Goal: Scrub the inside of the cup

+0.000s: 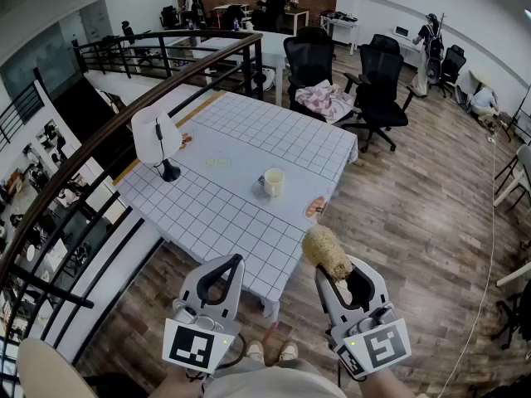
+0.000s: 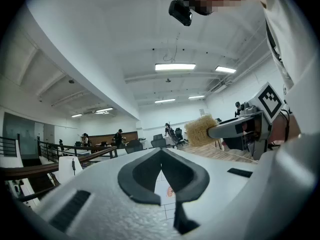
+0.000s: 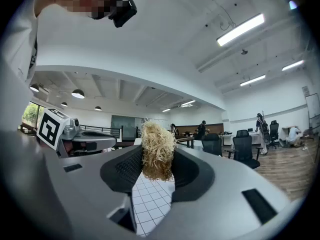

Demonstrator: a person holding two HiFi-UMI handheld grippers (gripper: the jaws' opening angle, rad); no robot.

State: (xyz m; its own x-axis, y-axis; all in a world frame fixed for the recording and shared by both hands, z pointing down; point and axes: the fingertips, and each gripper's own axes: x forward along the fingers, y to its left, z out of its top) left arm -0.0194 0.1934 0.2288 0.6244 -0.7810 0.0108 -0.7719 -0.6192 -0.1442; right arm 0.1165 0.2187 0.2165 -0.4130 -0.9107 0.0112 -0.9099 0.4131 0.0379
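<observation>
A: Where do we have the cup [image 1: 273, 182]?

B: It stands upright on the table [image 1: 217, 215], on the white grid-patterned cloth, towards the right edge. Both our tongs are well short of it, out over the wooden floor at the table's near corner.

A: And the tongs themselves?

B: Our left gripper [image 1: 235, 260] has its jaws pressed together with nothing in them; the left gripper view shows the dark pads meeting at a point [image 2: 161, 152]. Our right gripper [image 1: 335, 274] is clamped on the straw-coloured scrubber [image 1: 326, 251], whose fuzzy head pokes up past the tips towards the table. The right gripper view shows that tuft [image 3: 157, 145] squeezed between the ribbed pads.

A: What lies between us and the cup?

B: Bare grid cloth, plus a small orange oval patch [image 1: 315, 207] at the table edge, between the cup and the scrubber. We cannot tell what it is.

A: Anything else around?

B: A white lamp [image 1: 156, 138] on a dark foot stands on the table's left side, well apart from the cup. A dark railing [image 1: 124, 129] curves past the table's left edge. Beyond the far end are black office chairs [image 1: 380, 89], one with a crumpled cloth [image 1: 323, 102] on it.
</observation>
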